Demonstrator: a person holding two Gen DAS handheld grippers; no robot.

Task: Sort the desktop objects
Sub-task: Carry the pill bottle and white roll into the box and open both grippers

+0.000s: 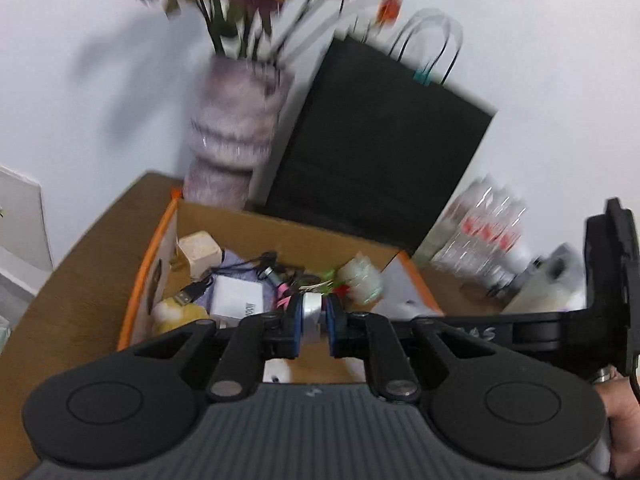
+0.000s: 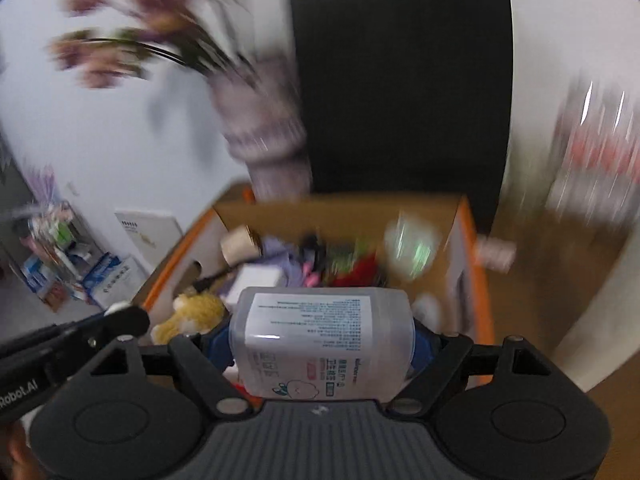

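An open cardboard box with orange edges (image 1: 280, 232) sits on the wooden table and holds several small items: a white charger block (image 1: 236, 298), a black USB cable (image 1: 196, 290), a yellow plush toy (image 1: 176, 312) and a pale jar (image 1: 362, 276). My left gripper (image 1: 313, 320) is shut on a small silver metal object (image 1: 311, 314) above the box's near side. My right gripper (image 2: 324, 340) is shut on a translucent plastic container with a printed white label (image 2: 320, 340), held above the same box (image 2: 468, 248). Both views are motion-blurred.
A ribbed purple vase with flowers (image 1: 234, 136) and a black paper bag (image 1: 380, 140) stand behind the box against the white wall. A pack of bottles (image 1: 484, 236) stands at the right. The right gripper's body (image 1: 600, 300) shows in the left wrist view.
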